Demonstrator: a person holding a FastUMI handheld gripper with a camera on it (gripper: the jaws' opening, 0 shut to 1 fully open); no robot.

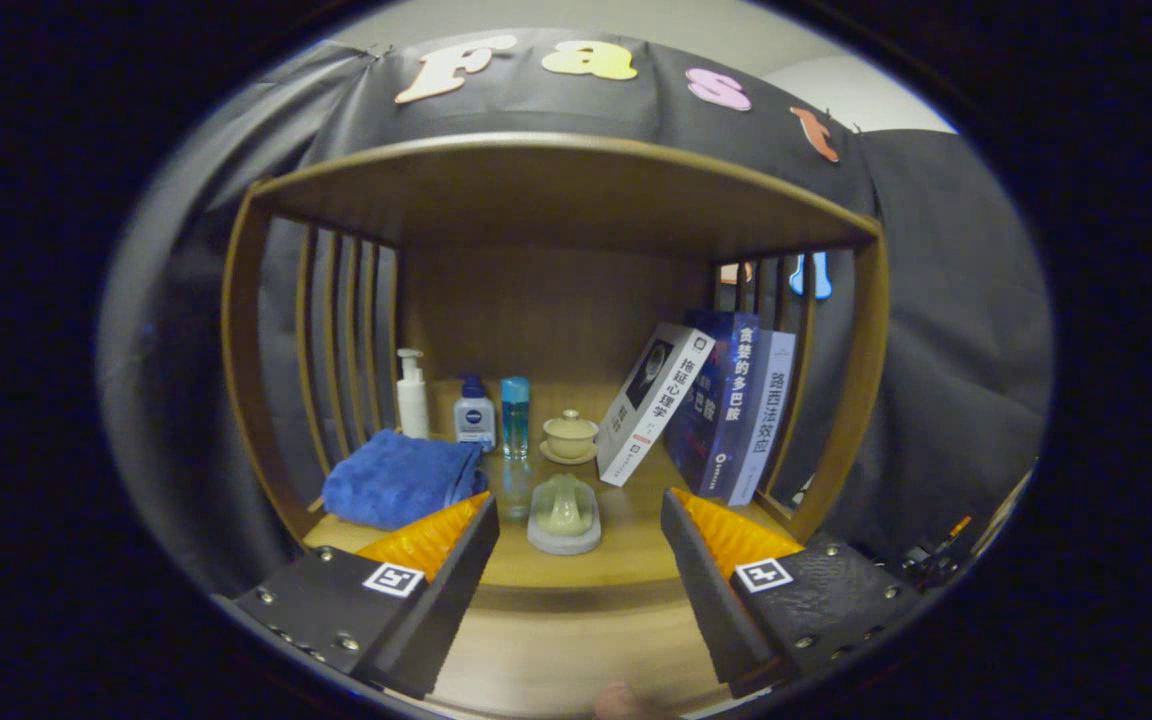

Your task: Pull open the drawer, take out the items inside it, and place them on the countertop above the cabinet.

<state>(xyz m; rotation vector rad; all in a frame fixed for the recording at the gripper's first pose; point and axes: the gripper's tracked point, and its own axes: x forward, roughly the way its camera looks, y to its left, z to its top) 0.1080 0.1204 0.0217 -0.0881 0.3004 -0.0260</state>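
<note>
My gripper (578,500) is open, fingers spread wide with nothing between them. It faces a wooden cabinet with an open shelf bay. The countertop (626,560) runs just ahead of the fingers. On it, between and just beyond the fingertips, a pale green piece rests on a grey dish (564,515). Below the countertop's front edge a flat wooden face (556,650) lies between the finger bases. I cannot tell if it is the drawer front. A small rounded thing (618,702) pokes up at its lower edge.
A folded blue towel (396,490) lies beyond the left finger. Behind it stand a white pump bottle (412,395), a blue-capped bottle (474,412) and a tall blue bottle (515,415). A lidded cup (570,435) sits mid-shelf. Books (726,410) lean at the right.
</note>
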